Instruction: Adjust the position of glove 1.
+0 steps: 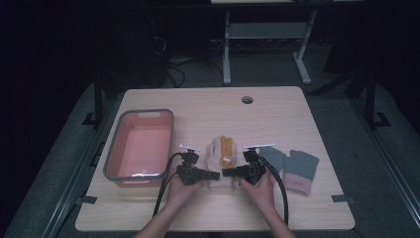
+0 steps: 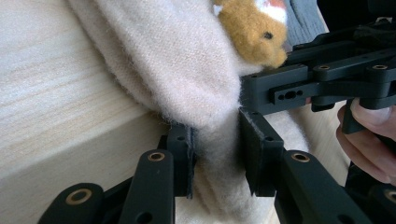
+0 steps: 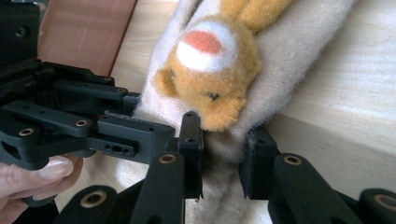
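The cream mitten with a plush fox face [image 1: 221, 159] is pinched at its cuff between left gripper [image 2: 217, 149] and right gripper [image 3: 223, 154], jaws meeting head-on. Only thin folds are held; slippage or jaw collision is judged likely if pulled unevenly.

Both forearms come in from the bottom edge, hands side by side, near each other. Left gripper [image 1: 210, 174] points inward to the right, right gripper [image 1: 232, 172] points inward to the left, tips facing, almost meeting. Both sets of jaws narrowed, pinching soft cream fabric. Cables trail back along the wrists.
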Tool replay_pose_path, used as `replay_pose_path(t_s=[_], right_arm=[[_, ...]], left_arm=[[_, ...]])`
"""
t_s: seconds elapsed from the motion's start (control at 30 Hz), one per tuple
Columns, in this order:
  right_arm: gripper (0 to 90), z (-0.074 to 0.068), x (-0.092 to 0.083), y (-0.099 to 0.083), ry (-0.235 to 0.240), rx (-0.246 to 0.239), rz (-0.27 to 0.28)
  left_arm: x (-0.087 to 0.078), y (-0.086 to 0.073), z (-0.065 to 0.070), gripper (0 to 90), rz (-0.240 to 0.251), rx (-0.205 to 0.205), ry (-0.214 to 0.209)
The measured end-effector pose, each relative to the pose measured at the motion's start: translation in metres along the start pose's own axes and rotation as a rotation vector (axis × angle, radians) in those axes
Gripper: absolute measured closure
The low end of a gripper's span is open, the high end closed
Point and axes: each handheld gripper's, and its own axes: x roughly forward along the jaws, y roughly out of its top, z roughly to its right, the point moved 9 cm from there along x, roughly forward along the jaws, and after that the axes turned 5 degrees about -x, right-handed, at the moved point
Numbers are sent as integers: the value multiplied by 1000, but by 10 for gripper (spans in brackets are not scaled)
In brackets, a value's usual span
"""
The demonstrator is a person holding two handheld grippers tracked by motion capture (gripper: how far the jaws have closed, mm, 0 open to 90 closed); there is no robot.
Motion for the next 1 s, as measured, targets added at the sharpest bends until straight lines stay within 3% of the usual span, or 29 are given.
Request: replay_pose_path(t_s=[0.17,0.23,0.53,1.0], right_arm=[[755,-1,-1,0,-6,-21,5],[760,-2,-3,-1,1,-16,-2],[771,-4,-8,-1,49,-26,3],[775,-21,-15,2,102,-38,16]], left_arm=[[0,1,1,690,5,-13,-24],[-1,1,2,692,5,3,-24],[-5,2,8,696,28,1,-60],[-23,5,15,715,48,36,-102]])
